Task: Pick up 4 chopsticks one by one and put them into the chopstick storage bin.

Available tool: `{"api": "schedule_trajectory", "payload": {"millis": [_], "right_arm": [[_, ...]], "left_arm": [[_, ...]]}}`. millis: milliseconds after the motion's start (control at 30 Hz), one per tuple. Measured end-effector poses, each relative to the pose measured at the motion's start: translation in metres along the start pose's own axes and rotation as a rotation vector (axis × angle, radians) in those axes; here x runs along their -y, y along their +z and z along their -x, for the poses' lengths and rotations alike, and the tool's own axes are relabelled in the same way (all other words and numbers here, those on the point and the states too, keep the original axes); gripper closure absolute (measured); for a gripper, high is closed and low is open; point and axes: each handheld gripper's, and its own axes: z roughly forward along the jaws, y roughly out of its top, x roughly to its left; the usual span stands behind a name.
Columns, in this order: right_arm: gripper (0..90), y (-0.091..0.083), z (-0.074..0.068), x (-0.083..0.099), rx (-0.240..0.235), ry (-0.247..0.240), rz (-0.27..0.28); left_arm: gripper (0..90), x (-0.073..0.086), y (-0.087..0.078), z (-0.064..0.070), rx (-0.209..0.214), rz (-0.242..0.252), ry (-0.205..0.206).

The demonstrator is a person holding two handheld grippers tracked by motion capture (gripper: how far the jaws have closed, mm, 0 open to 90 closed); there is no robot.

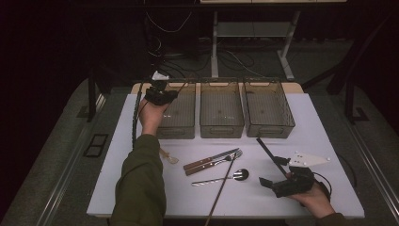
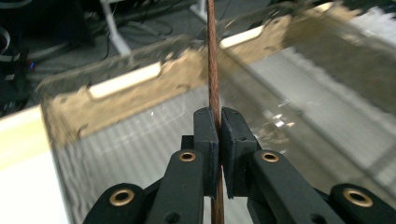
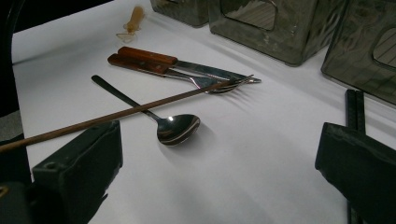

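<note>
My left gripper (image 1: 160, 94) hovers over the left clear bin (image 1: 176, 131), held up by a hand in a green sleeve. In the left gripper view it (image 2: 219, 116) is shut on a thin brown chopstick (image 2: 214, 56) that stands upright between the jaws, with the ribbed bin floor (image 2: 140, 149) below. My right gripper (image 1: 273, 170) rests low over the table's right front, open and holding nothing (image 3: 219, 149). Ahead of it lie a second brown chopstick (image 3: 130, 112), a steel spoon (image 3: 177, 128), a wooden-handled knife (image 3: 187, 65) and a fork (image 3: 215, 84).
Middle (image 1: 221, 130) and right (image 1: 270, 130) clear bins stand in a row at the back of the white table (image 1: 324, 122). A pair of black chopsticks (image 1: 270, 153) lies by the right gripper. A small pale spoon (image 1: 168, 156) lies near the left forearm.
</note>
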Motion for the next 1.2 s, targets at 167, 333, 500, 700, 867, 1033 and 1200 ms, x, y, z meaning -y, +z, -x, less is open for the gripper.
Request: {"api": "schedule_trajectory", "payload": {"millis": [167, 333, 500, 700, 867, 1033, 1200], "right_arm": [[1.0, 0.000, 0.001, 0.000, 0.001, 0.002, 0.004], [1.0, 0.000, 0.000, 0.000, 0.000, 0.000, 0.002], [1.0, 0.000, 0.000, 0.000, 0.002, -0.002, 0.001], [1.0, 0.001, 0.001, 0.000, 0.004, 0.002, -0.001], [1.0, 0.002, 0.001, 0.000, 0.002, 0.007, -0.002], [1.0, 0.001, 0.001, 0.000, 0.003, 0.009, -0.002], [1.0, 0.002, 0.001, 0.000, 0.003, 0.008, -0.005]], "left_arm": [[59.1, 0.006, 0.003, -0.007, -0.032, -0.004, -0.068], [40.1, 0.009, 0.001, -0.004, 0.016, -0.002, -0.055], [33.6, 0.010, -0.003, 0.005, 0.052, -0.006, -0.021], [26.6, 0.012, -0.013, 0.019, 0.107, -0.012, 0.007], [23.4, 0.018, -0.025, 0.031, 0.143, -0.020, 0.036], [21.2, 0.029, -0.040, 0.047, 0.187, -0.004, 0.039], [19.5, 0.047, -0.053, 0.072, 0.218, -0.051, 0.068]]}}
